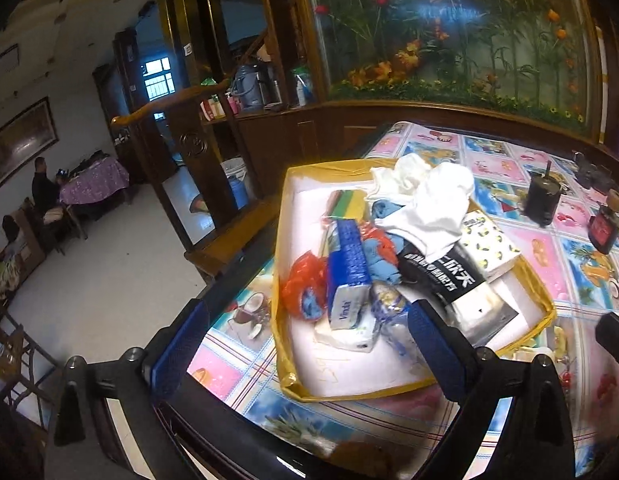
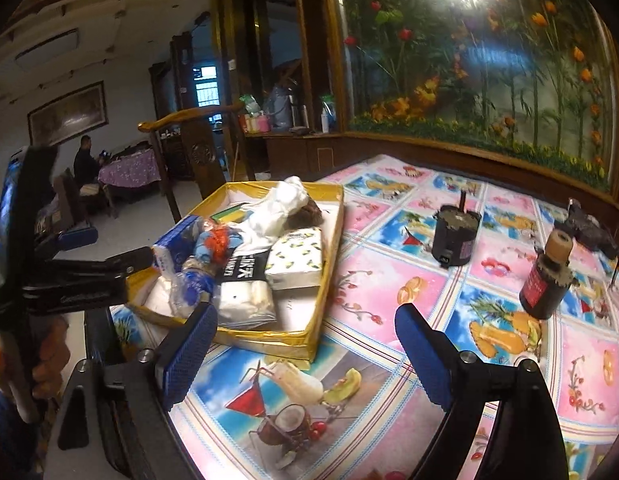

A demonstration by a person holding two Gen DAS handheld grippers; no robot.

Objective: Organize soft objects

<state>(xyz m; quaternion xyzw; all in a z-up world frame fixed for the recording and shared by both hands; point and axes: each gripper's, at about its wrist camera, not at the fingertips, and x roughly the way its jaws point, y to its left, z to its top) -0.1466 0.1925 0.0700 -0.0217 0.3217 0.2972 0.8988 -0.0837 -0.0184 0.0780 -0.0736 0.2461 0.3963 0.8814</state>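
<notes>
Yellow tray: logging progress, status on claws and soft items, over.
Left claw open, empty, over yellow tray. Right claw open, empty, above tablecloth. White cloth and tissue packs piled in tray. Nothing blocking.

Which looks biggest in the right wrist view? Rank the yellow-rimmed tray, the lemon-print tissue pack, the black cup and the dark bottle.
1. yellow-rimmed tray, by far the largest.
2. lemon-print tissue pack.
3. black cup and dark bottle: they look about alike, and the bottle sits nearer the camera, so I will not rank them.
</notes>
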